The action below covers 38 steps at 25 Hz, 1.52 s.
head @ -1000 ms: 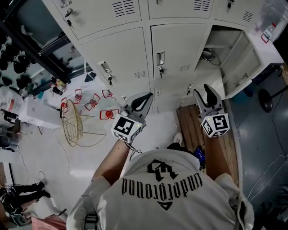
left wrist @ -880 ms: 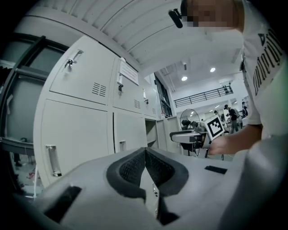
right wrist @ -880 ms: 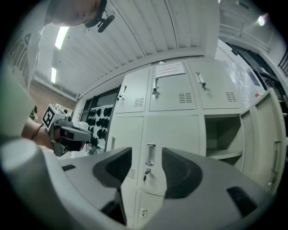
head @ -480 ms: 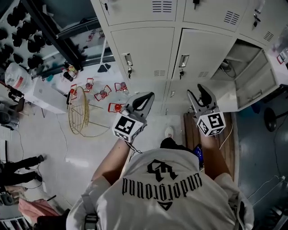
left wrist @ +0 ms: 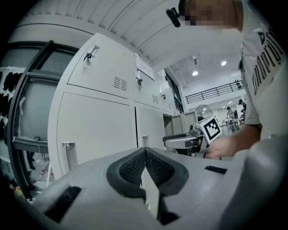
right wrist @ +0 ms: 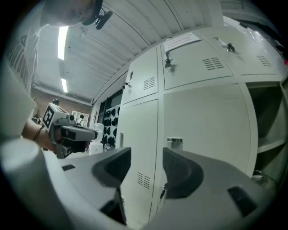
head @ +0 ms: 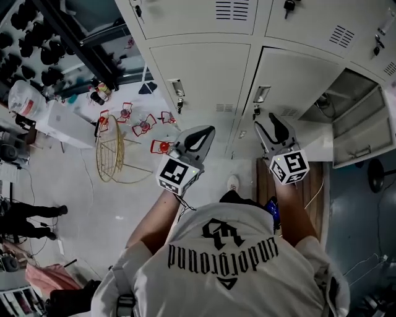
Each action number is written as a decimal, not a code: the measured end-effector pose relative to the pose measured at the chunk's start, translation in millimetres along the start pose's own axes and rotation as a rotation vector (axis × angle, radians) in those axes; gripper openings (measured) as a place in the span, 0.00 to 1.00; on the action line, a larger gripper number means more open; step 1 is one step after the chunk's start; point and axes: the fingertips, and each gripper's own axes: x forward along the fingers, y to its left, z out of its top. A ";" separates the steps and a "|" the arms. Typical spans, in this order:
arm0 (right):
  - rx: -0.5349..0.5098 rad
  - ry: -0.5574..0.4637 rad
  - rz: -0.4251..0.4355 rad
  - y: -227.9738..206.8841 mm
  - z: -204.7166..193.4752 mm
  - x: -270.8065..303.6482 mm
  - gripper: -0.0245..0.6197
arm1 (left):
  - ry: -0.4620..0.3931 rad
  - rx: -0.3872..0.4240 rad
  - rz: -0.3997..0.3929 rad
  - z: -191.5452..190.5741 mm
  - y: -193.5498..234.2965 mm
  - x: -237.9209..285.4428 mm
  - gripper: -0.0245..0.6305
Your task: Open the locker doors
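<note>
Facing a bank of pale grey metal lockers, two hand-held grippers are held level, side by side. The left gripper is seen with its black padded jaws pressed together, and nothing is caught between them. It is pointed at a closed grey locker door, whose small silver handle is set at the door's left edge. The right gripper is held with its jaws well apart; they have just been opened further, and nothing is gripped. It is aimed at the neighbouring closed door, near that door's silver latch but clear of it. Further right, one locker compartment is seen already open. A gold wire basket is seen on the pale floor to the left.
</note>
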 end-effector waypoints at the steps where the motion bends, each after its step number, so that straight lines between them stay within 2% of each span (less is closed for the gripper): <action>1: 0.005 0.006 0.005 -5.1 -2.3 6.1 0.39 | 0.004 -0.004 0.002 -0.9 3.4 6.4 0.05; 10: 0.035 0.060 0.072 -36.6 -29.9 61.7 0.40 | 0.044 -0.036 0.001 -23.7 26.5 59.9 0.05; 20: 0.057 0.078 0.147 -41.7 -42.4 99.6 0.41 | 0.072 -0.066 0.004 -46.0 42.2 93.0 0.05; 28: 0.066 0.078 0.115 -47.6 -44.1 106.8 0.38 | 0.083 -0.085 0.027 -54.2 48.2 96.8 0.05; 38: 0.041 0.090 0.064 -33.7 -43.9 79.3 0.33 | 0.070 -0.085 0.013 -45.9 34.3 84.2 0.05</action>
